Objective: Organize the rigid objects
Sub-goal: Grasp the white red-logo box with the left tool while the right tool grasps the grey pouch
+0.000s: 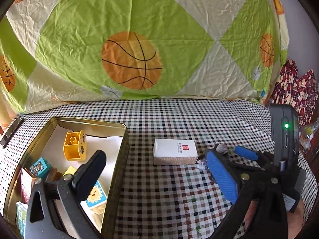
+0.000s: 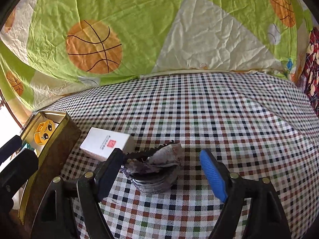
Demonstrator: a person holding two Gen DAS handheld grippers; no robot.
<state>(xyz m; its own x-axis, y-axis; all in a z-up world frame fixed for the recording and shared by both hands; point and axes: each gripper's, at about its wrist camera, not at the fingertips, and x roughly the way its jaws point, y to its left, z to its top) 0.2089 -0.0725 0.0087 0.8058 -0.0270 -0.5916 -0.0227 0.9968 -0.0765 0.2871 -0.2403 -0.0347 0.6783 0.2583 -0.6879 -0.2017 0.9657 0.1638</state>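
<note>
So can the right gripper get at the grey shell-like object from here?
Probably yes: the right gripper stands open around the grey shell-like object, nothing between. The white box sits close behind but apart.

One white box [image 1: 175, 151], one tin [image 1: 119, 159]

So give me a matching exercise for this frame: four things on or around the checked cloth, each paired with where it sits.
Things:
1. yellow toy block
2. white carton
3. grey wrapped object
4. sun picture block

Places:
A. on the checked cloth, just right of the tin
B. between the open jaws of the right gripper
C. inside the tin, toward its far end
D. inside the tin, near end, behind a finger of the left gripper

Pairs: 1-C, 2-A, 3-B, 4-D
</note>
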